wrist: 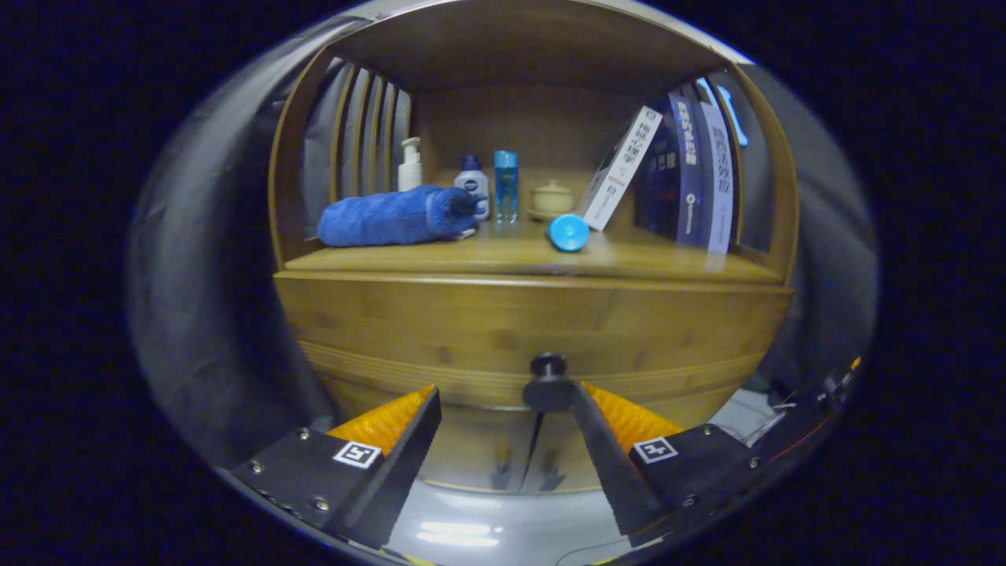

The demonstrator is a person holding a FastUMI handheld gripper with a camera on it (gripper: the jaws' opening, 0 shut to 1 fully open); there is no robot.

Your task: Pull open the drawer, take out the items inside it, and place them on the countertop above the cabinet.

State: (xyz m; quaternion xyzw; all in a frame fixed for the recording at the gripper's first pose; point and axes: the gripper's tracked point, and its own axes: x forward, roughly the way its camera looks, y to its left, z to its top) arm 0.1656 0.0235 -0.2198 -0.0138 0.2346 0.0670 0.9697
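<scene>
On the countertop (503, 255), left to right: a rolled towel (397, 218) — soft, light, best pinched across its middle — then a pump bottle (409, 163), two small bottles (491, 185), a lidded pot (552, 196), a blue cylinder (567, 232) lying on its side that looks prone to roll, and leaning books (676, 177). Below, the drawer (487, 334) sits flush, contents hidden. Its knob (548, 377) — small, rigid, likely slippery — is just ahead of the wide-open gripper (503, 401), nearer the right finger. That fits either an unopened or a reclosed drawer.

blue rolled towel (397, 216), wooden cabinet (534, 314), black drawer knob (548, 383)
</scene>
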